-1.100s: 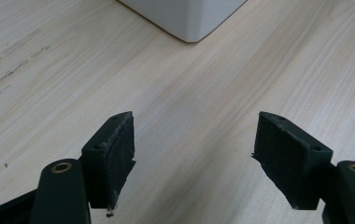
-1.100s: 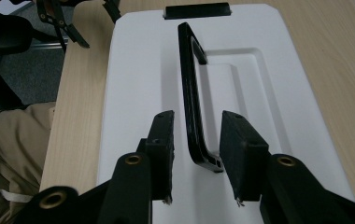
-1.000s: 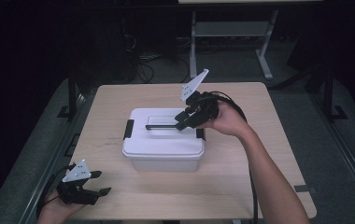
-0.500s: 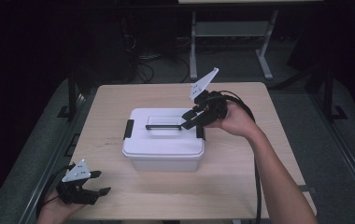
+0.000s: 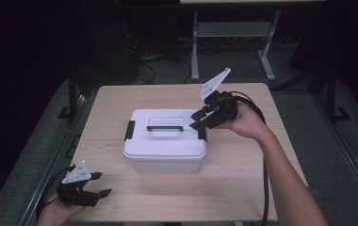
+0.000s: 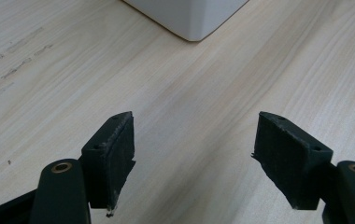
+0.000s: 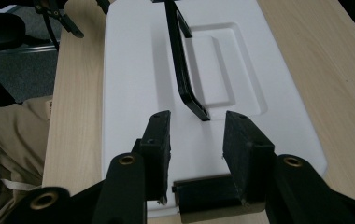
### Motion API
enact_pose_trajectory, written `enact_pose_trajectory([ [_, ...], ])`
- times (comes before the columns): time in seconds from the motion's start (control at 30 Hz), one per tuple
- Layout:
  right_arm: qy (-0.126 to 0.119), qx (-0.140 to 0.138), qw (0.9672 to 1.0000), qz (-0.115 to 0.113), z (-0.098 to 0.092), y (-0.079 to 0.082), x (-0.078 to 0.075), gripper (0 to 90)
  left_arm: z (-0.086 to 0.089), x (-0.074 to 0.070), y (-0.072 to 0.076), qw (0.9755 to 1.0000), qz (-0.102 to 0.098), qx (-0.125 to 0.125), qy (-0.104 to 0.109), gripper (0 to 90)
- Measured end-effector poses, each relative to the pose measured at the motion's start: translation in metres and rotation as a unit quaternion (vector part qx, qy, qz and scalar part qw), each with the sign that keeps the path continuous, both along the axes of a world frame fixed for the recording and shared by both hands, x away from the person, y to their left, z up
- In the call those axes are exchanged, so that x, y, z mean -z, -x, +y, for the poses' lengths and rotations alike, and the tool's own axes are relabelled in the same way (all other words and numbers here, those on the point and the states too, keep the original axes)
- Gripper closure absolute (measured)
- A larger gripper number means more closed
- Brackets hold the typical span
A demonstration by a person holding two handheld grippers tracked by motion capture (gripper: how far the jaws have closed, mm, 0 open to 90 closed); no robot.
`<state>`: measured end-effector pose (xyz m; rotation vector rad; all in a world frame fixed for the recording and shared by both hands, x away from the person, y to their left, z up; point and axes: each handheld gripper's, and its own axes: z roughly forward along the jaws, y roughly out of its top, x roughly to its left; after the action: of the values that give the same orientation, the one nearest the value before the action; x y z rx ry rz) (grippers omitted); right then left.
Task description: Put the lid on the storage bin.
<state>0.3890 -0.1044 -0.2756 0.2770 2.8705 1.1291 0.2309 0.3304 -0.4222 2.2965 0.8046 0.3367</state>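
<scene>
A white lidded box (image 5: 165,141) stands mid-table with a black handle (image 5: 165,127) lying flat on its lid and a black latch at each end. My right gripper (image 5: 195,121) hovers over the box's right end, its jaws open and just having been opening. In the right gripper view the right latch (image 7: 208,193) lies low between the jaws of that gripper (image 7: 196,140), and the handle (image 7: 180,70) runs ahead across the lid (image 7: 133,93). My left gripper (image 5: 101,184) rests open at the table's front left corner; its jaws (image 6: 192,154) hold nothing, and a box corner (image 6: 189,14) lies ahead.
The light wooden table (image 5: 243,188) has bare wood around the box on all sides. Behind it stand a metal table frame (image 5: 233,33) and cables on the dark floor. The right gripper's cable (image 5: 264,179) trails along the person's forearm.
My right gripper has drawn back to the right, from over the lid near the handle to the box's right end. The left gripper has stayed put.
</scene>
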Motion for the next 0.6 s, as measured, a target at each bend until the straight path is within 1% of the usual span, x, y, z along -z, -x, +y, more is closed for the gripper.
enact_pose_trajectory([
  [0.13, 0.002, 0.005, 1.0000, 0.004, -0.005, 0.001, 0.002, 60.4, 0.000, 0.000, 0.000, 1.0000, 0.000, 0.000, 0.000, 28.7],
  [0.43, 0.002, 0.012, 0.9999, -0.003, -0.018, 0.003, 0.000, 60.2, 0.001, 0.000, 0.000, 1.0000, -0.001, -0.002, -0.001, 28.7],
  [0.6, 0.003, 0.019, 0.9998, -0.001, -0.024, 0.005, -0.001, 60.1, 0.001, 0.000, 0.000, 1.0000, 0.000, -0.003, -0.001, 28.7],
])
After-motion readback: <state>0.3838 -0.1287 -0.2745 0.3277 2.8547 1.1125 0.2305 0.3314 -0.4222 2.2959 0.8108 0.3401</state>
